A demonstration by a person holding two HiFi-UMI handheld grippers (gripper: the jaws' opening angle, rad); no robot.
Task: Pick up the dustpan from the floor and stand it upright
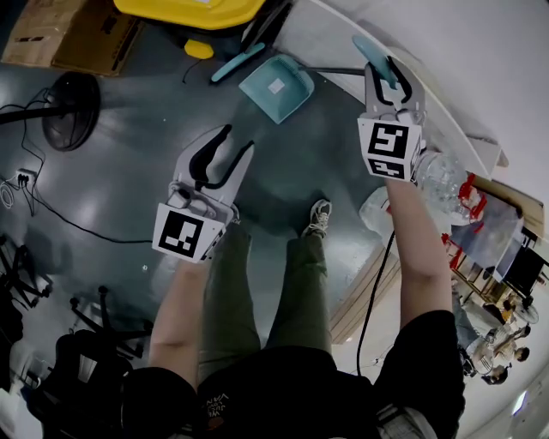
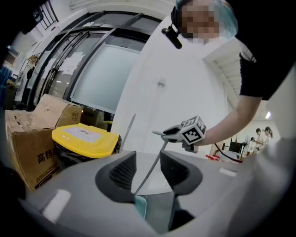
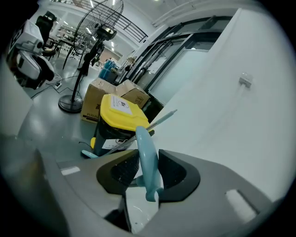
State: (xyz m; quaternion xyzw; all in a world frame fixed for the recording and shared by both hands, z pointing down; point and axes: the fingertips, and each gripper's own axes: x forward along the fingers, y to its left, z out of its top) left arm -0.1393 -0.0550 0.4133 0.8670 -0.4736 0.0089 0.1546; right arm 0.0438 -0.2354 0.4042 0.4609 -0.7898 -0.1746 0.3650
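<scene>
The teal dustpan [image 1: 276,86] rests with its pan on the grey floor, and its thin rod rises to a teal grip [image 3: 144,152]. My right gripper [image 1: 383,73] is shut on that grip, which fills the gap between the two black pads [image 3: 175,173]. My left gripper [image 1: 238,137] hangs open and empty to the left of the pan, nearer to me. In the left gripper view the jaws [image 2: 148,169] frame the dustpan's rod [image 2: 152,171] and pan [image 2: 157,208], with the right gripper [image 2: 166,134] at the rod's top.
A yellow-lidded bin [image 1: 189,13] stands beyond the pan, with a teal brush handle [image 1: 236,62] on the floor beside it. Cardboard boxes [image 1: 77,34] and a floor fan [image 1: 73,107] are at far left. A white wall [image 1: 446,60] runs along the right; cables [image 1: 51,210] trail at left.
</scene>
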